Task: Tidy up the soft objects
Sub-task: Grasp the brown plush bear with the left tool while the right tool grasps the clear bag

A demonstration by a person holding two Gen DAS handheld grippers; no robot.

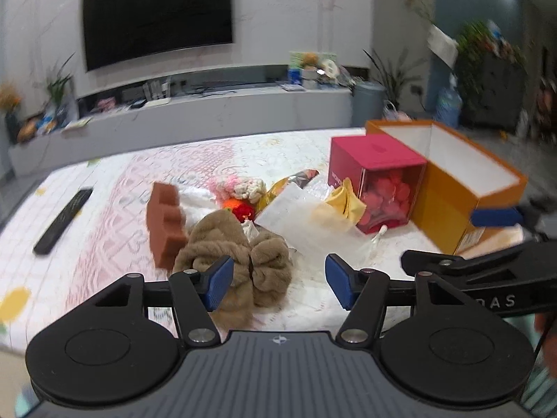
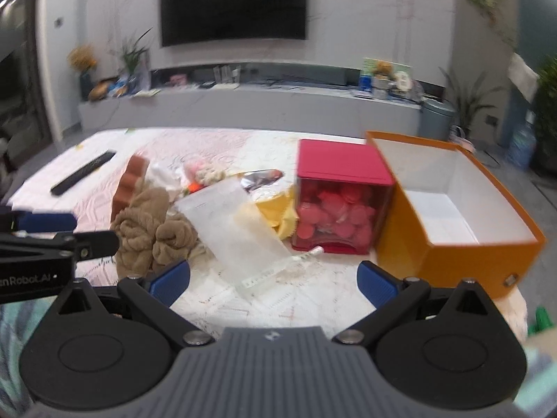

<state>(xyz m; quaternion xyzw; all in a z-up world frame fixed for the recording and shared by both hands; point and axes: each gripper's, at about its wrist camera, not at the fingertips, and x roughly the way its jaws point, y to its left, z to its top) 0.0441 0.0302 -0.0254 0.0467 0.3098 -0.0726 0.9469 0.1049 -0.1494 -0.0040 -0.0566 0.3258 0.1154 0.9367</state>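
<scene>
A beige plush bundle (image 1: 240,254) lies on the patterned table, just beyond my open left gripper (image 1: 278,284); its left pad overlaps the plush's near edge. A brown sponge block (image 1: 165,223) stands beside it. Behind lie a pink-and-cream knit piece (image 1: 240,186), a red-orange soft toy (image 1: 240,209), yellow cloth (image 1: 343,205) and a clear plastic bag (image 1: 296,216). My right gripper (image 2: 273,280) is open and empty, near the bag (image 2: 240,230), with the plush (image 2: 149,226) to its left. An open, empty orange box (image 2: 452,209) stands at the right.
A pink box with a clear front full of pink pieces (image 2: 339,198) stands left of the orange box. A black remote (image 1: 64,219) lies at the table's left. A TV wall and low cabinet stand behind. The right gripper's arm (image 1: 487,271) crosses the left view's right side.
</scene>
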